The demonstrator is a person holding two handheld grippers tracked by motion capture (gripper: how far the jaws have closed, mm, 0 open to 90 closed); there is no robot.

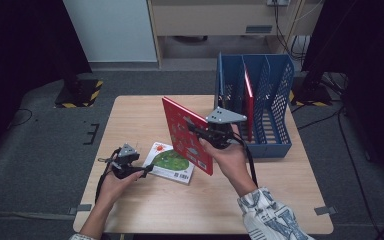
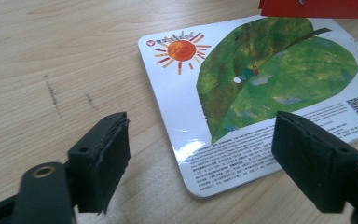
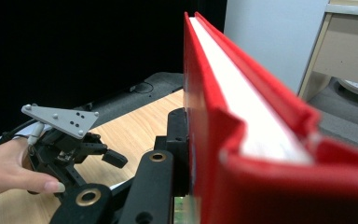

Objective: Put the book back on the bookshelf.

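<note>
While right gripper [image 1: 200,134] clamps red book [image 1: 186,134], left gripper [image 2: 200,161] fingers gape.

Grey carpet floor [image 1: 40,150], dark surroundings

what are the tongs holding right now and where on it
The right tongs clamp the red book by its edge, holding it upright above the table. The left tongs hold nothing, open over the leaf-cover book.
</note>
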